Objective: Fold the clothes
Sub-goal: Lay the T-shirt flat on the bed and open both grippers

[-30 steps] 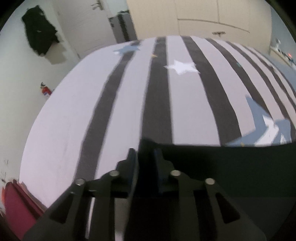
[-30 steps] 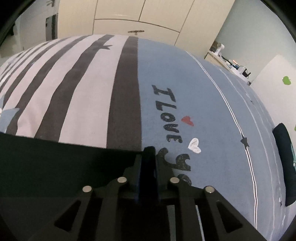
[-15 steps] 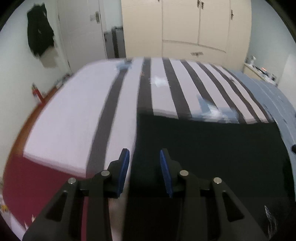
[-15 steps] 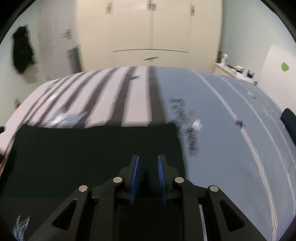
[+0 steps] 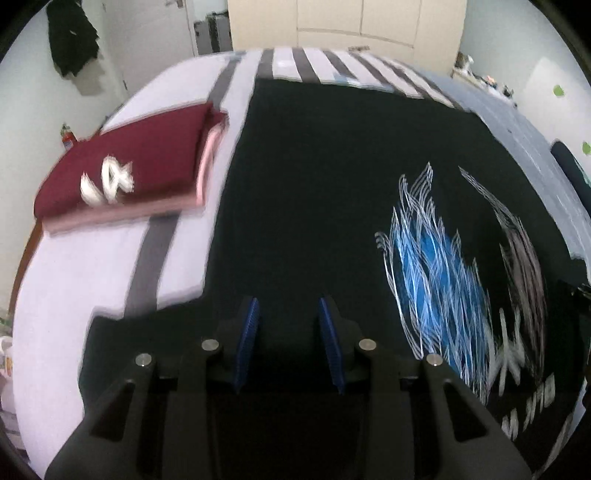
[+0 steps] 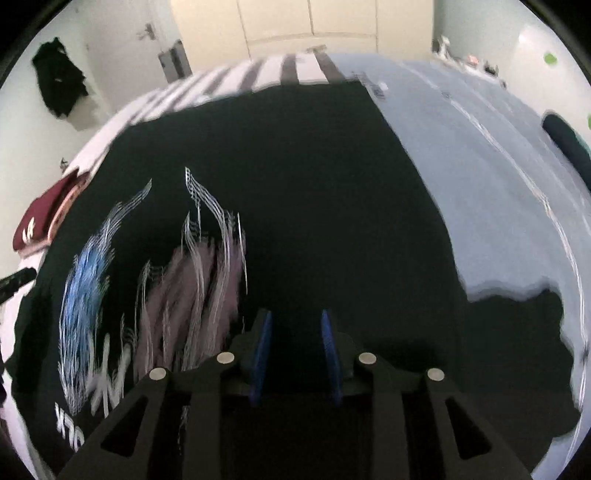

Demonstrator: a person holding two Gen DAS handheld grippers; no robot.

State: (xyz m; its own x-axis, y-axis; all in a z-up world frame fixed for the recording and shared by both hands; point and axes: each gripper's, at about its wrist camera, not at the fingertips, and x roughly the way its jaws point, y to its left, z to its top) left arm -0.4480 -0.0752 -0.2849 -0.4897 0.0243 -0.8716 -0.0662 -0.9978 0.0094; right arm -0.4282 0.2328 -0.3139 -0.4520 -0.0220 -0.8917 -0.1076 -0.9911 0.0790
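A black T-shirt [image 5: 332, 192] carries a print of thin white strokes filled with bright blue [image 5: 432, 280] on the left and what looks like dusty pink, blurred, on the right, with white lettering nearest. To its left lies a folded maroon garment [image 5: 136, 166] with white figures, on a paler pink one. The bedcover [image 5: 85, 280] is white with dark grey stripes on the left and far side, pale blue [image 6: 498, 192] on the right. The gripper pads [image 5: 246, 343] are blue on black bodies.

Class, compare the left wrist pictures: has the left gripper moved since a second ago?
Yes. The left gripper has pulled back toward the near edge of the bed, away from the wardrobe; the black T-shirt now lies spread ahead.
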